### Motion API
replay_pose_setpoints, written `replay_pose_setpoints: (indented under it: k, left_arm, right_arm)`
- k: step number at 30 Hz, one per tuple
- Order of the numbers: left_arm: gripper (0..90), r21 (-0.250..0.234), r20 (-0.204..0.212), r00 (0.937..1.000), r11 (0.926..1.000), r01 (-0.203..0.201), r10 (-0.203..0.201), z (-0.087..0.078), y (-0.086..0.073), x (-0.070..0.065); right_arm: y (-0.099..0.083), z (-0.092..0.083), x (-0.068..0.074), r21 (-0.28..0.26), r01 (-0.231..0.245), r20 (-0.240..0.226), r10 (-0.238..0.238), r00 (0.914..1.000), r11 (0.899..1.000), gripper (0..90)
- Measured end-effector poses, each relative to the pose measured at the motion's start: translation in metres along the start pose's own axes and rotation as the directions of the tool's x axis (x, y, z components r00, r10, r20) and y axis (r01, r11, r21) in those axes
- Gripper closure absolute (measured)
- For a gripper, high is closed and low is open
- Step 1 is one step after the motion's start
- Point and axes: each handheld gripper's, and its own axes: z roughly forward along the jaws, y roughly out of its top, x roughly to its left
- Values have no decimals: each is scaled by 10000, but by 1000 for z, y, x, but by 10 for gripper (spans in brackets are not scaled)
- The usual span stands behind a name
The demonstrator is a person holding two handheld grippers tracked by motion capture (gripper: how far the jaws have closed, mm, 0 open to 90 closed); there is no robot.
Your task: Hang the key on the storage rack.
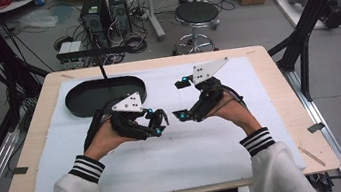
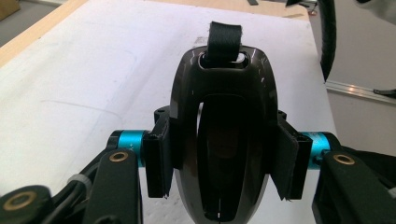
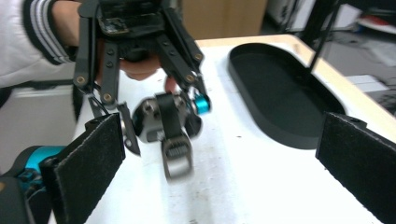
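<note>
Black and glossy, the rounded shell (image 2: pixel 224 140) sits clamped between the two pads of your left gripper (image 1: pixel 157 124), one pad (image 2: pixel 159 161) pressed on each flank. In the left gripper view the shell stands up between the jaws with a dark strap (image 2: pixel 224 41) threaded through the slot at its top, over the white cloth (image 2: pixel 93 84) that covers the table. From the high view you hold this gripper low over the cloth, just in front of the black oval tray (image 1: pixel 83 100), which lies at the far left of the cloth with nothing in it that you can make out.

Seen from the right gripper view, the held thing (image 3: pixel 163 123) shows its other face: a pale metal underside, the strap running down over it and a metal buckle (image 3: pixel 177 156) hanging below, blurred. Your left hand (image 3: pixel 140 67) is behind it.

Your right gripper (image 1: pixel 182 99) is released: its jaws stand wide apart, with nothing between the pads (image 3: pixel 91 163). In the high view it hovers just beside the left gripper, facing it across a small gap above the middle of the cloth. The wooden table edge (image 1: pixel 29 146) frames the cloth.
</note>
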Motion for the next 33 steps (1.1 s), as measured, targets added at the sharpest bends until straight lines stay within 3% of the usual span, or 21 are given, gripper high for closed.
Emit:
replay_pose_setpoints:
  k: [3, 8, 12, 15, 19, 20, 22, 25, 29, 33]
  left_arm:
    - [487, -94, -423, 9989, 9998, 185, -189, -7, 0, 3]
    - [488, -72, -1263, 9904, 9984, 560, -564, -22, 0, 9]
    - [487, -33, -1860, 9803, 9977, 672, -666, -36, 1, 16]
    - [487, -130, -2349, 9671, 9952, 974, -978, -47, 2, 22]
    - [487, 168, -2872, 9524, 9936, 1121, -1026, -58, 3, 31]
    - [487, 170, -2970, 9485, 9925, 1208, -1103, -60, 4, 32]
    - [487, 222, -3152, 9411, 9905, 1360, -1222, -65, 4, 37]
    - [487, 471, -3416, 9313, 9873, 1515, -1266, -72, 7, 44]
    - [487, 652, -3757, 9166, 9827, 1733, -1367, -78, 9, 53]
    - [487, 601, -4148, 8961, 9779, 2004, -1581, -84, 10, 62]
  right_arm:
    - [-7, -9, 2, -318, -92, 347, 103, 9993, 9995, 3]
    - [-23, -26, 4, -698, -301, 885, 363, 9954, 9971, 3]
    - [-37, -41, 7, -1022, -364, 1778, 543, 9826, 9941, 3]
    - [-50, -54, 12, -1376, -309, 2573, 659, 9641, 9900, 3]
    - [-66, -68, 14, -1717, -654, 3127, 1174, 9426, 9830, 3]
    - [-71, -72, 14, -1823, -531, 3353, 1128, 9353, 9818, 3]
    - [-77, -78, 16, -2103, -716, 3433, 1422, 9284, 9750, 3]
    - [-89, -88, 18, -2350, -740, 3817, 1621, 9100, 9692, 3]
    - [-105, -99, 21, -2640, -916, 4005, 1955, 8952, 9602, 3]
    - [-121, -107, 24, -2761, -1072, 4260, 2217, 8771, 9551, 3]
